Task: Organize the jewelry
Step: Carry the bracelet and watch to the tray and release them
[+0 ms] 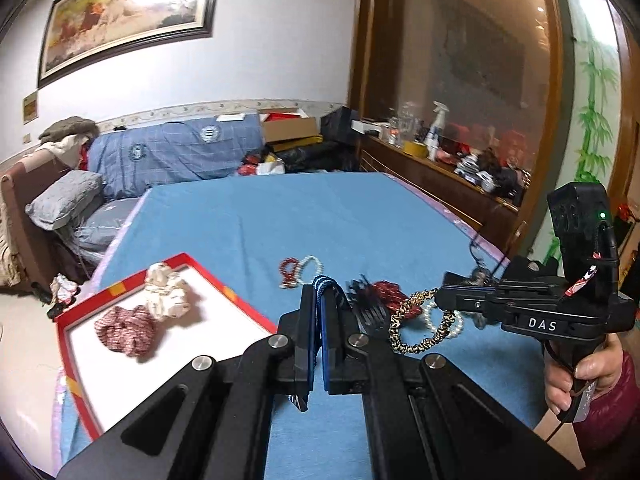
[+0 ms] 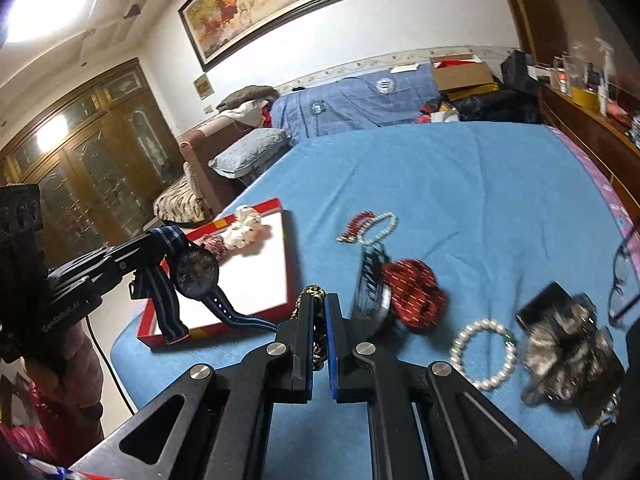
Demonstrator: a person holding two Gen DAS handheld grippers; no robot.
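My left gripper (image 1: 322,294) is shut on the blue striped strap (image 1: 322,282) of a dark round watch (image 2: 197,271). The watch hangs from the gripper above the near corner of a red-rimmed white tray (image 2: 256,276). My right gripper (image 2: 318,300) is shut on a gold-and-black braided bracelet (image 2: 313,292). Its loop (image 1: 396,336) dangles over the blue bed sheet (image 1: 320,216). In the tray (image 1: 224,320) lie a cream scrunchie (image 1: 166,294) and a red-and-white scrunchie (image 1: 126,330).
On the sheet lie a red bead bracelet (image 2: 358,224), a small pearl bracelet (image 2: 380,226), a black hair clip (image 2: 372,276), a red scrunchie (image 2: 414,294), a larger pearl bracelet (image 2: 484,354), a grey furry scrunchie (image 2: 568,352) and glasses (image 2: 624,280). A wooden headboard shelf runs along the right.
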